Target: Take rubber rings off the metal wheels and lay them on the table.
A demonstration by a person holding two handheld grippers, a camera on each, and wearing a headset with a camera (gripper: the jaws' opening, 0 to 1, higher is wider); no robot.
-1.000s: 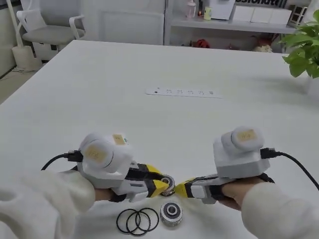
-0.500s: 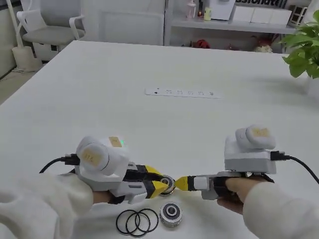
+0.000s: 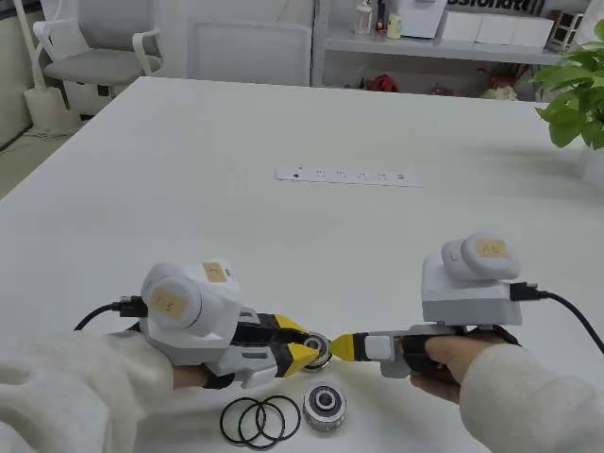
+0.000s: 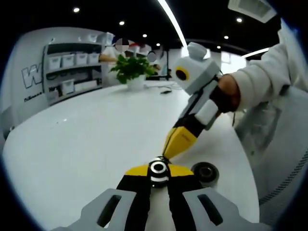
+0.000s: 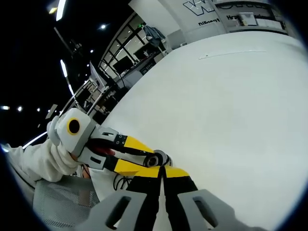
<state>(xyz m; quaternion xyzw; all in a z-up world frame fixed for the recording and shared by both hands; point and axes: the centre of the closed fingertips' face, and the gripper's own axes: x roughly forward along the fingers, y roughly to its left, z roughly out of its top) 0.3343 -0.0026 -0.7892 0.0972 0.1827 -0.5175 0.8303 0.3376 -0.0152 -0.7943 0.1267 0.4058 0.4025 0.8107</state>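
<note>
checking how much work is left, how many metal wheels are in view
2. One wheel is clamped in the left gripper's fingers; the other wheel lies on the table, nearer the person. None looks hidden.

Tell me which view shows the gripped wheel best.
Left gripper view: the wheel faces the camera, close and centred. The head view shows it small and partly hidden; the right gripper view shows it small, side-on.

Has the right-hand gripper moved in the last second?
Yes. The right gripper has shifted slightly rightward, judged against the power strip, which sits unchanged in the head view.
</note>
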